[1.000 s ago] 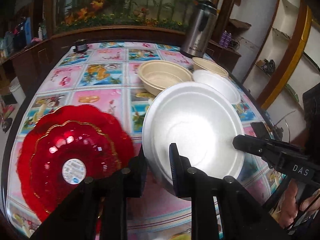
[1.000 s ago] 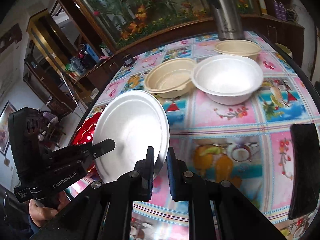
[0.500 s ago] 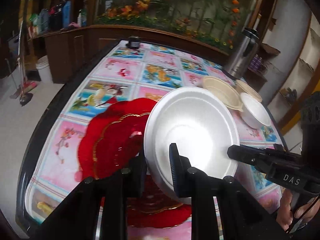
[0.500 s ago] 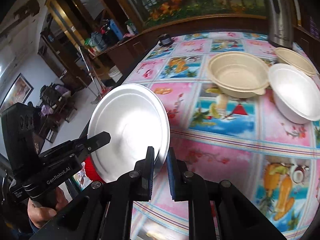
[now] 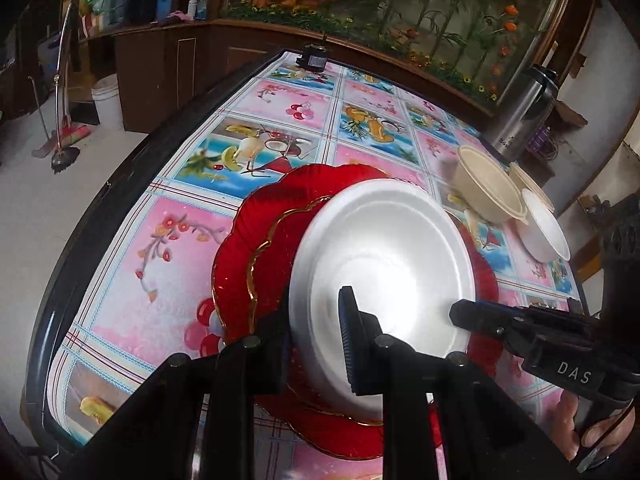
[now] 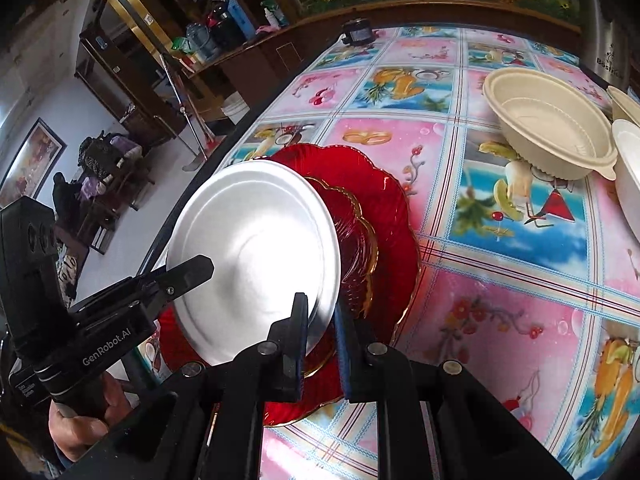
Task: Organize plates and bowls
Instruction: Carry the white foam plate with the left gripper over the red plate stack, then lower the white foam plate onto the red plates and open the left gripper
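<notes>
item: white foam plate (image 5: 384, 252), held tilted over the stack of red plates (image 5: 256, 236), which lay near the counter's (image 5: 120, 216) left edge, towards its near end. i cannot tell whether the white plate's lower rim touched the red stack.

my left hand-held gripper (image 5: 316, 328): jaws narrow, clamped on the near rim of the white foam plate, one finger under the rim, the other pad on the plate's upper face. my right hand-held gripper (image 6: 322, 320): jaws narrow, clamped on the opposite rim of the same plate (image 6: 256, 256). in the left wrist view the right hand-held gripper (image 5: 464, 316) reached in from the right, its tip on the plate's edge; in the right wrist view the left hand-held gripper (image 6: 196, 272) reached in from the left likewise.

item: red plates, two seen, a smaller gold-edged one (image 6: 360, 240) lying inside a larger scalloped one (image 6: 392, 208), both flat on the counter.

item: beige bowl (image 6: 548, 124), upright, towards the counter's far right corner. item: white foam bowl (image 6: 628, 164), just beside it on the right, apparently touching. item: second beige bowl (image 5: 532, 188), mostly hidden behind those two.

item: steel flask (image 5: 524, 112), upright at the far right corner. item: small dark object (image 5: 314, 58) at the far edge, too small to tell. counter covered in a pink and blue fruit-print cloth (image 6: 500, 320).
</notes>
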{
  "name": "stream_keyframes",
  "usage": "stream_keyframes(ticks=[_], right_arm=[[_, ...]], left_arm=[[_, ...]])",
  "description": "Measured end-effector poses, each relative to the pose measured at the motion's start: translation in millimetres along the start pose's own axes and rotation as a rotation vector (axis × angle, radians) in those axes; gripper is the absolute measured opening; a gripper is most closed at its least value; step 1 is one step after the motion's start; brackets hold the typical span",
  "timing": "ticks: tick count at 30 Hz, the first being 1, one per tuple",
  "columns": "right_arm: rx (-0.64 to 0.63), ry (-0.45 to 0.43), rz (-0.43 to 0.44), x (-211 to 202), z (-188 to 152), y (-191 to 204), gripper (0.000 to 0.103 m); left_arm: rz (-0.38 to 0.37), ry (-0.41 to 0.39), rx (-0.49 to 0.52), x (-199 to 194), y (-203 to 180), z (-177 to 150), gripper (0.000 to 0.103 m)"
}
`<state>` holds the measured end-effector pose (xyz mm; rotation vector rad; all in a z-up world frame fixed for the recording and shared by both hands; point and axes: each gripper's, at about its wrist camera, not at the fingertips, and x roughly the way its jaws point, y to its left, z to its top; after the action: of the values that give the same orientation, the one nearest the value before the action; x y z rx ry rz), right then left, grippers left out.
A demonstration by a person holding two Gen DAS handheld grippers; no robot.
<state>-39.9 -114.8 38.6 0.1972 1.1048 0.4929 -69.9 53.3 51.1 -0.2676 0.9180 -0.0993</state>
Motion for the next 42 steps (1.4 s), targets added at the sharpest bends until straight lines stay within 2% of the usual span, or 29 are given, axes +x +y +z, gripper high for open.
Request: stream_keyframes(ticks=[7, 18, 24, 33, 36, 42], right_arm=[[-0.026, 0.009, 0.007, 3, -1, 7, 0.016], [-0.003, -0.014, 0.044, -16, -1, -1, 0.016], [0.014, -0.033, 0.055, -28, -2, -9, 0.017], [-0.022, 0.01, 0.075, -14, -9, -3, 0.019], [-0.014, -0.007, 0.062, -20, -8, -9, 0.02], [-0.012, -0.024, 0.061, -21, -10, -11, 0.023]], left_arm=[[0.005, -0.001, -0.017, 1, 4, 1, 0.019], [0.014, -0.03, -0.02, -8, 2, 5, 0.043], [0.018, -0.037, -0.024, -10, 2, 6, 0.044], [0.018, -0.048, -0.011, -15, -4, 7, 0.045], [0.013, -0.052, -0.01, -16, -5, 7, 0.049], [0.005, -0.048, -0.001, -14, -11, 6, 0.049]])
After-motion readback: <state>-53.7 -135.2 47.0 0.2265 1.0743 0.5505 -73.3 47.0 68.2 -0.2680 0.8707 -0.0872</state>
